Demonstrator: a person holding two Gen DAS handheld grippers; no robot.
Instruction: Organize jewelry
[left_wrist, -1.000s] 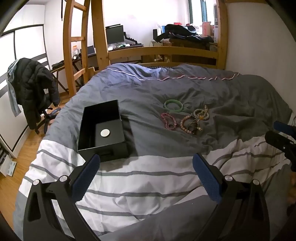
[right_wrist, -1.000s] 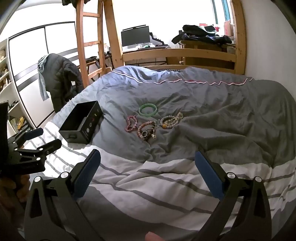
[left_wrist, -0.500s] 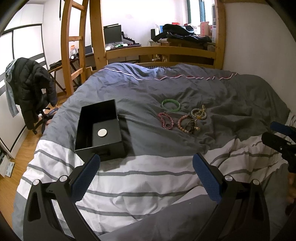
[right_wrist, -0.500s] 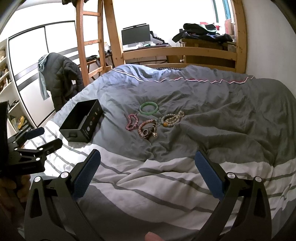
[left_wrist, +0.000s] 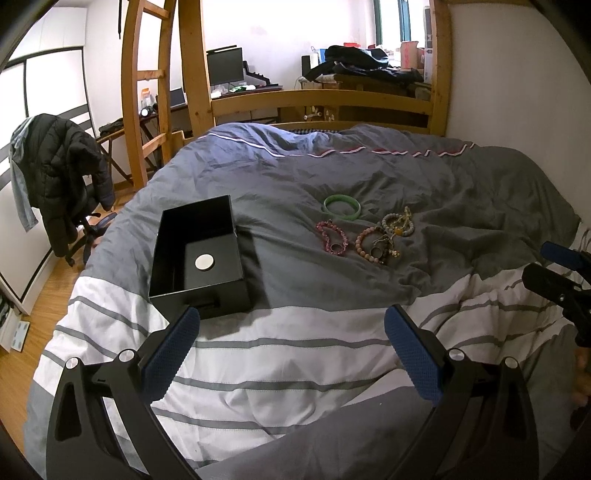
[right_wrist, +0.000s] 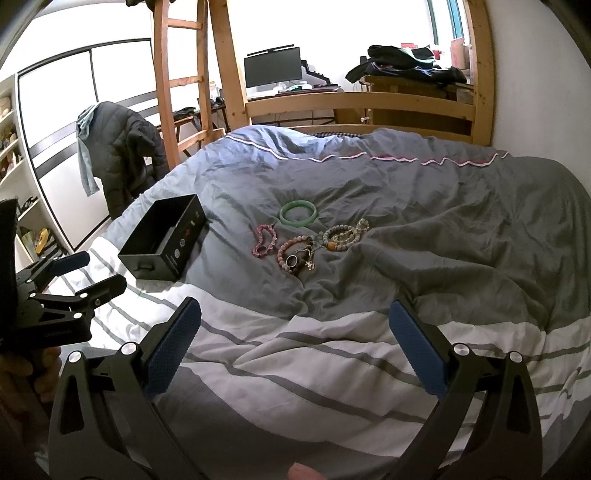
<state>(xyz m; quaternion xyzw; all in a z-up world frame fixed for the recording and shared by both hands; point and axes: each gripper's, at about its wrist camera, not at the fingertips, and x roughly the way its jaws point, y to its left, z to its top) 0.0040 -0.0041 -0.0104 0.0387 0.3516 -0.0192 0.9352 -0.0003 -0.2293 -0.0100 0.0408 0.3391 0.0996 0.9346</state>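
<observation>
An open black box with a round white disc inside lies on the grey duvet; it also shows in the right wrist view. To its right lie a green bangle, a pink bead bracelet, a brown bead bracelet with rings and a grey bead bracelet. My left gripper is open and empty, just short of the box. My right gripper is open and empty, short of the jewelry.
The bed has a wooden footboard and a ladder at the far left. A chair with a dark jacket stands left of the bed. A wall runs along the right side.
Both grippers have drifted slightly; the box and jewelry sit a little differently in each view. Nothing was picked up or moved.
</observation>
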